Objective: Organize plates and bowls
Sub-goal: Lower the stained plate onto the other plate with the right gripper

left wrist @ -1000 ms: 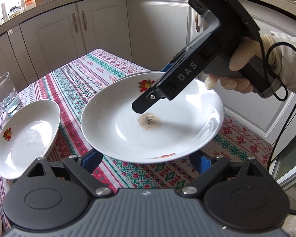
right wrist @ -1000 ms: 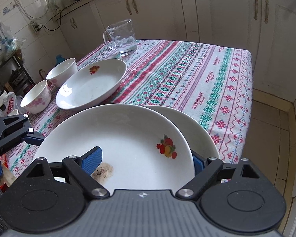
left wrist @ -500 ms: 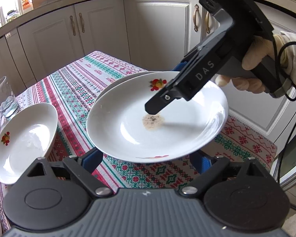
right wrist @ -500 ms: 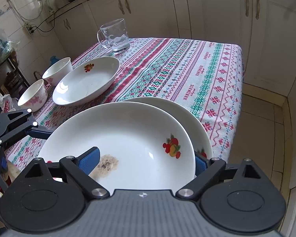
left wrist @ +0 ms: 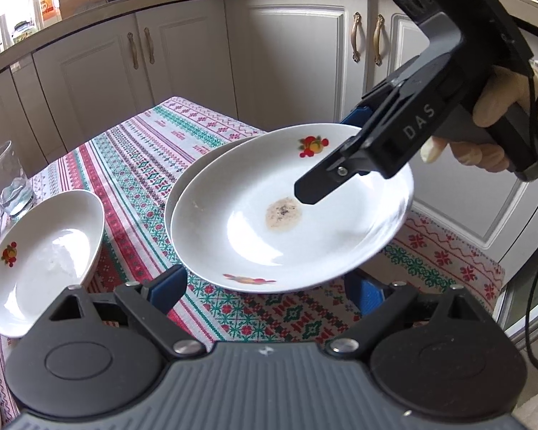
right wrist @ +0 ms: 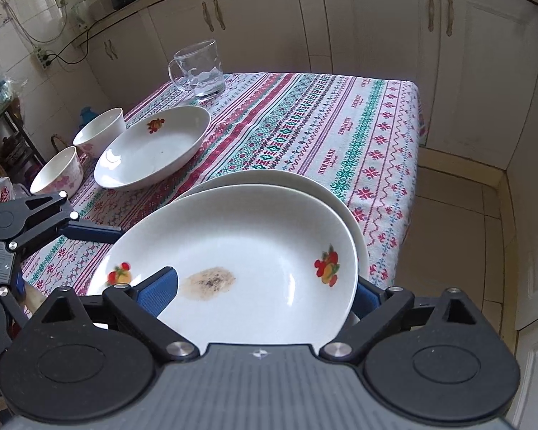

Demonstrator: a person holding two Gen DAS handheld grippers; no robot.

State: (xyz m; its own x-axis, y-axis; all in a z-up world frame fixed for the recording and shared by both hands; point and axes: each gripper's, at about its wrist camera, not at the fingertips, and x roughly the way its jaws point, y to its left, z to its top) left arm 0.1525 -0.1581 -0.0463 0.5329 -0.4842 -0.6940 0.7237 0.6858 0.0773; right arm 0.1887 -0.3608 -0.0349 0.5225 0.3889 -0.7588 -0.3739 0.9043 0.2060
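Observation:
A white deep plate [left wrist: 254,236] [right wrist: 254,251] with fruit prints and a brown stain lies tilted on a second white plate [left wrist: 193,172] [right wrist: 305,186] near the table's corner. My right gripper [right wrist: 265,294] [left wrist: 328,154] straddles this plate's rim. One finger is above the inside and the other is outside the rim. Its jaws are opening and the pads stand off the plate. My left gripper [left wrist: 265,290] is open at the plate's opposite rim, without pressing on it. One of its fingers [right wrist: 93,229] reaches toward that rim.
Another deep plate [left wrist: 43,251] [right wrist: 154,147] lies further along the patterned tablecloth [right wrist: 305,118]. Beyond it are a glass mug [right wrist: 201,68] [left wrist: 3,179] and two white bowls [right wrist: 100,129] [right wrist: 57,172]. The table edge and tiled floor [right wrist: 455,215] lie close to the stack.
The right gripper's fingers have spread wider and it has drawn back from the stained plate. More of that plate now shows in the right wrist view.

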